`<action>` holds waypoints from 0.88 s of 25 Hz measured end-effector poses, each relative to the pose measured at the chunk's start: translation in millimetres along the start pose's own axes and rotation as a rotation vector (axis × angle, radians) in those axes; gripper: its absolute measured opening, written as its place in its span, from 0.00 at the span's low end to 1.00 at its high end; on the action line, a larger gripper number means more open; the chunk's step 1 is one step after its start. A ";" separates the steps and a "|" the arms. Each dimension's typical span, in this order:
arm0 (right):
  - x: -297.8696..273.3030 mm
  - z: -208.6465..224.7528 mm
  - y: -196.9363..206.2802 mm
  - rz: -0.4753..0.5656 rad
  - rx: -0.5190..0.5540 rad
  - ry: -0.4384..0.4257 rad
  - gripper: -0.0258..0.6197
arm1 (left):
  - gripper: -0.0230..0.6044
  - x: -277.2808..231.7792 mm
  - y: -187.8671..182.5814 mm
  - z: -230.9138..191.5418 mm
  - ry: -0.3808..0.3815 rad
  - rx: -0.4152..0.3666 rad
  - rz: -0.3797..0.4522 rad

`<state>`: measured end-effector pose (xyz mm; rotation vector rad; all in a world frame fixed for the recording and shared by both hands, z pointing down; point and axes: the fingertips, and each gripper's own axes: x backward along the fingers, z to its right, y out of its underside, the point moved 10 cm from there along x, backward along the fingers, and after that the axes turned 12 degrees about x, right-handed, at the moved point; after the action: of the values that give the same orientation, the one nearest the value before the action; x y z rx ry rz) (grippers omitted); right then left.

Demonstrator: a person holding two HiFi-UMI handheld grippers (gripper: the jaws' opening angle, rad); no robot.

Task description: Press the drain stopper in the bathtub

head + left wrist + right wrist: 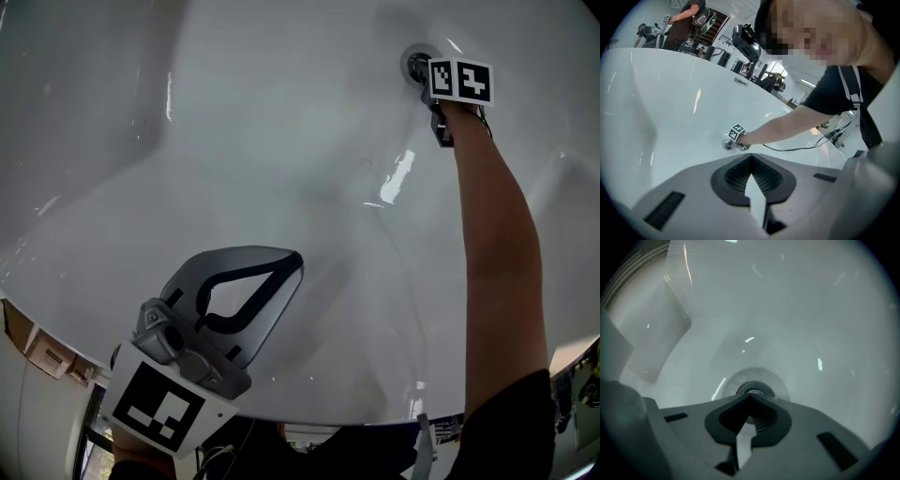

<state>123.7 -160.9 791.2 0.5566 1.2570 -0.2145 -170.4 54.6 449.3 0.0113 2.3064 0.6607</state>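
A round chrome drain stopper sits in the floor of the white bathtub at the upper right of the head view. My right gripper is shut, its tip right at the stopper and nothing held between the jaws. In the right gripper view the stopper and its metal ring lie just beyond the closed tips. My left gripper is shut and empty, low at the near tub wall. From the left gripper view, the left gripper looks across at the right gripper on the stopper.
The tub's near rim crosses the lower left, with cardboard boxes beyond it. A black cable trails from the right arm. People and dark equipment stand past the far rim.
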 end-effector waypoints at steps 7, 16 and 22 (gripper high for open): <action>-1.4 -3.6 -2.2 -0.022 0.030 0.024 0.06 | 0.05 0.8 -0.9 -0.4 -0.002 -0.002 0.011; 21.7 -2.3 3.1 0.080 -0.074 0.050 0.06 | 0.05 -0.6 -2.2 -2.9 -0.002 -0.090 0.049; 105.2 -18.1 7.8 0.157 -0.036 -0.008 0.06 | 0.05 -6.6 13.8 -11.9 -0.009 0.011 0.125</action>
<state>144.6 -129.8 691.0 0.6198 1.2008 -0.0630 -175.7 59.9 467.2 0.1647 2.3141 0.7097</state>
